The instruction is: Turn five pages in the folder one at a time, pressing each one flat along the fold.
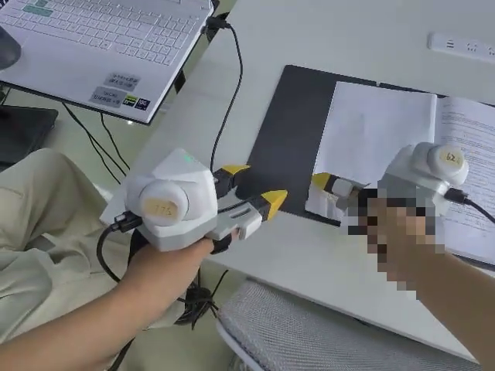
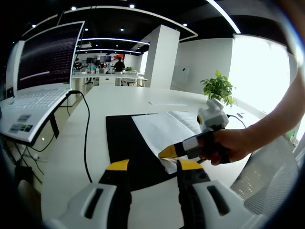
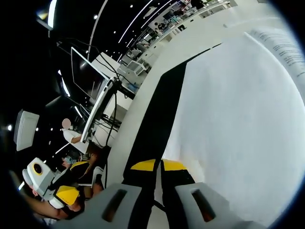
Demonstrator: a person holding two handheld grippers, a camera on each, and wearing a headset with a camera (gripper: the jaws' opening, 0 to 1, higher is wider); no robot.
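The folder lies open on the white tabletop, its black cover spread flat on the left. A blank white page rests over the cover's right part. A printed page lies further right, past the fold.

The right hand-held gripper sits at the near-left corner of the blank page. Its yellow-tipped jaws are drawn almost together on the paper's edge, pinching that corner. In the head view the corner looks slightly raised off the cover.

The left hand-held gripper hovers at the near-left edge of the tabletop, left of the folder. Its jaws stand apart and hold nothing; they point toward the folder, short of the cover.

A laptop stands open at the far left. A black cable runs from it along the tabletop's left edge. A white power strip lies at the far right. A grey chair stands near the tabletop's near edge.
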